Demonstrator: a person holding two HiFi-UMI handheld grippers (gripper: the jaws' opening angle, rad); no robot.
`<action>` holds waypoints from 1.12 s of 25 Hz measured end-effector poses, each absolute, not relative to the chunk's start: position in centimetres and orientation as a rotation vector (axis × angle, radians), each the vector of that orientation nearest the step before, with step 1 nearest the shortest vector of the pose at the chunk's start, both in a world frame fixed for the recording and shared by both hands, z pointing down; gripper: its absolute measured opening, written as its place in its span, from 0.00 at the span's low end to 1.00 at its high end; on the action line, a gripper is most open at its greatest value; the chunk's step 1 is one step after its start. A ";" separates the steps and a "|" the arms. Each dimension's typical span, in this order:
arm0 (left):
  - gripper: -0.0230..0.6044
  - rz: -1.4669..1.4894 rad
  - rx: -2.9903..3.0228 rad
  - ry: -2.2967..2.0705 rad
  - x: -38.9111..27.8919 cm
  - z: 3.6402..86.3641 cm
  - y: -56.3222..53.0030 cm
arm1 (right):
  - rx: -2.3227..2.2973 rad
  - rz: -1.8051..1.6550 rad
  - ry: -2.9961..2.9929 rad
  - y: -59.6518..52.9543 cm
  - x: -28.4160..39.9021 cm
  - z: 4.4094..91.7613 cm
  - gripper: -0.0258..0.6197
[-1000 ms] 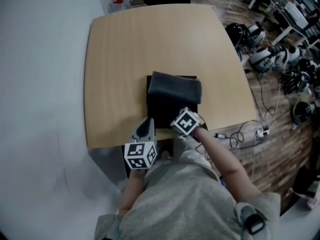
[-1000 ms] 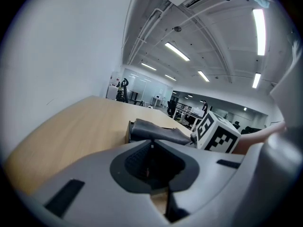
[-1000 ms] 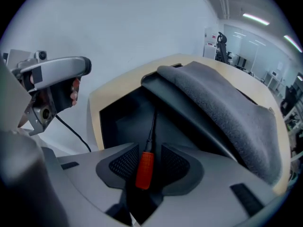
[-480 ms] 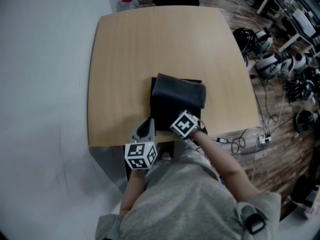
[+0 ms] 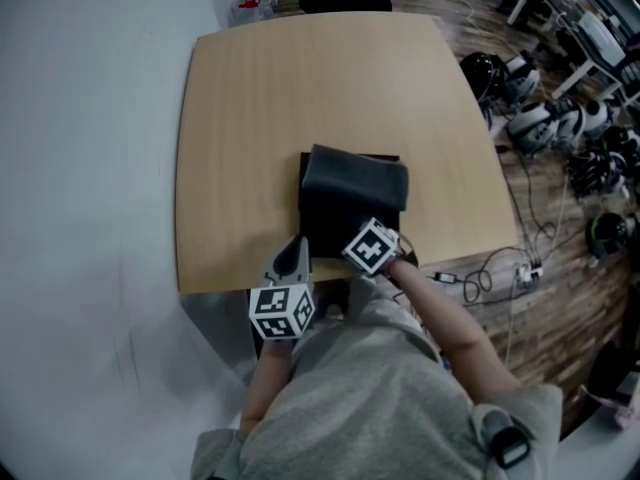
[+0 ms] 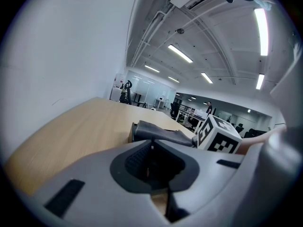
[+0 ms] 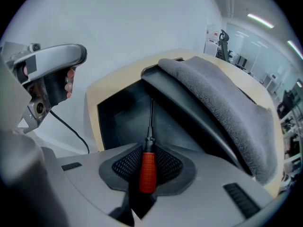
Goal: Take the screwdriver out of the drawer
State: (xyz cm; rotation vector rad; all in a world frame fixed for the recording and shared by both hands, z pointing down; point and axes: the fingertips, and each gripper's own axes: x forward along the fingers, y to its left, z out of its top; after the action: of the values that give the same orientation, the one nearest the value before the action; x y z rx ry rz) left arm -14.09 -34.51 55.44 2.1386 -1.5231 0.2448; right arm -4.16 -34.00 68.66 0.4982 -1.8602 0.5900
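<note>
The right gripper's (image 7: 149, 150) jaws have just been closing and now pinch the red handle of the screwdriver (image 7: 147, 173), whose thin shaft runs ahead of them into the open drawer (image 7: 118, 112). The grasp looks made, so lifting out is likely next. That hand points steeply down, while the left gripper (image 6: 151, 161), pressed together and empty, hangs beside it, aimed low across the table (image 6: 90, 122).
</note>
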 end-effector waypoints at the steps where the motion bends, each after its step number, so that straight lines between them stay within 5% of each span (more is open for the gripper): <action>1: 0.04 0.244 2.144 -1.520 -13.9 55.3 -34.4 | 0.512 0.579 -1.856 -34.1 -3.8 68.5 0.17; 28: 0.04 0.230 2.264 -1.435 -12.7 53.2 -27.0 | 0.988 0.429 -2.131 -30.7 -2.7 56.6 0.17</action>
State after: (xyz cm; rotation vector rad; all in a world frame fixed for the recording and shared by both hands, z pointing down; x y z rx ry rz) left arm -12.67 -26.96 53.20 2.2638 -1.4351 0.2304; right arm -2.73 -30.74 56.61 0.9882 -2.1315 0.4289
